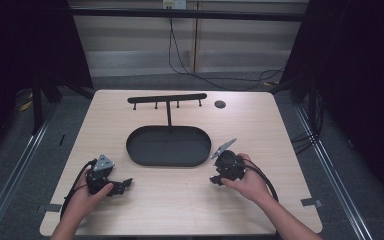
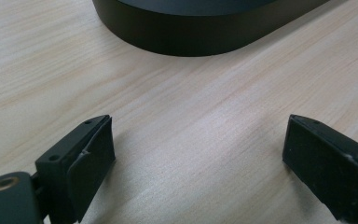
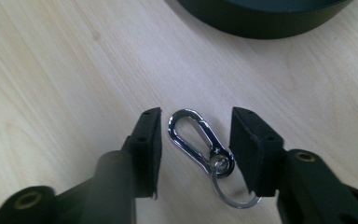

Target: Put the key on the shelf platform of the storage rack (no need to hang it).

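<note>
Right gripper view: a chrome snap hook with its key ring lies flat on the worktop between the part-open jaws of the right tool, ungripped. Light, stiff and slippery, it is best pinched across the body. The left tool is wide open and empty.

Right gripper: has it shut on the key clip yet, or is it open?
Open. In the right gripper view the right gripper has its jaws on either side of the key clip, which lies flat on the table, with gaps showing.

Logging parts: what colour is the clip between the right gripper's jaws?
Shiny silver carabiner clip, best in the right gripper view.
</note>
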Demonstrator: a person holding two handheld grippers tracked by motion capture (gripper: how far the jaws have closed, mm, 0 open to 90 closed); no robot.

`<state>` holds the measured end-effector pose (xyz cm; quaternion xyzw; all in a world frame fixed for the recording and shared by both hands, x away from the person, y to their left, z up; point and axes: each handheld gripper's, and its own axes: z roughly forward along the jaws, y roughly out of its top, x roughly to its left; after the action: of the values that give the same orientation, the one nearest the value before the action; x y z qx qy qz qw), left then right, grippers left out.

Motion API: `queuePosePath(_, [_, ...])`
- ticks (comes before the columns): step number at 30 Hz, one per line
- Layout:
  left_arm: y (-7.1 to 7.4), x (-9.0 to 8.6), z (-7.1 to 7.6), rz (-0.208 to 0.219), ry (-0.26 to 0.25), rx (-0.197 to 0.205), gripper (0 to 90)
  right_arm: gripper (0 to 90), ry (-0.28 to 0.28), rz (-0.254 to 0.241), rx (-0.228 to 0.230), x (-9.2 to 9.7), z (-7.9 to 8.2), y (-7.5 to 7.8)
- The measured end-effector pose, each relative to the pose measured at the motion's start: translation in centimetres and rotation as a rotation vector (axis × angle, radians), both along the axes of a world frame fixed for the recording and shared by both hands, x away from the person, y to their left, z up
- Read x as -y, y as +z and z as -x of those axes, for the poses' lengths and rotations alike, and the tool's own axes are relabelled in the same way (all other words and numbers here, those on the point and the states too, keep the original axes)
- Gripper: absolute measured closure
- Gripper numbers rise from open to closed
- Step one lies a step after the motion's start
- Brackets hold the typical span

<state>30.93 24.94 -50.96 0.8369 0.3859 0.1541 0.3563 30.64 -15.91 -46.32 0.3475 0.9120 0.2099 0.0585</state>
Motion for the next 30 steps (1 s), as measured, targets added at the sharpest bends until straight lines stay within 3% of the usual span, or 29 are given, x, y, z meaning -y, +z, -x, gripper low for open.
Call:
queuePosePath(2, [0.0,0.0,0.0,0.0,0.0,0.0,8.7,48.7,0.012,0.017,0.013,0.0,-0.1,-0.4])
queuePosePath(4, [0.0,0.0,0.0,-0.001,-0.001,0.0,8.7,49.2,0.021,0.037,-0.002,0.0,-0.3,-0.9])
queuePosePath(6, [0.0,0.0,0.0,0.0,-0.001,-0.001,8.6,57.9,0.016,0.036,-0.032,0.1,-0.3,-1.2])
queuePosePath(7, [0.0,0.0,0.0,0.0,-0.001,-0.001,8.6,67.8,0.009,0.04,-0.038,0.2,-0.3,-1.1])
queuePosePath(10, [0.0,0.0,0.0,0.0,-0.001,-0.001,8.5,72.4,-0.003,0.052,-0.058,0.1,-0.1,-1.0])
queuePosePath(16, [0.0,0.0,0.0,0.0,-0.002,-0.001,8.5,74.4,-0.027,0.034,-0.09,0.4,-0.3,-0.7])
queuePosePath(17, [0.0,0.0,0.0,0.001,-0.001,-0.001,8.4,86.4,-0.027,-0.035,-0.073,0.6,-0.3,0.1])
queuePosePath(18, [0.0,0.0,0.0,0.0,-0.002,-0.001,8.4,86.5,-0.034,-0.046,-0.071,0.7,-0.4,0.7])
queuePosePath(20, [0.0,0.0,0.0,0.0,-0.004,0.001,8.2,86.4,-0.025,-0.019,-0.06,0.6,-0.5,1.1])
queuePosePath(23, [0.0,0.0,0.0,-0.001,-0.003,-0.001,8.3,86.4,0.006,0.072,-0.077,-0.1,-0.4,0.7])
queuePosePath(30, [0.0,0.0,0.0,0.001,-0.004,-0.002,8.1,86.5,-0.005,0.036,-0.07,-0.2,-0.5,0.9])
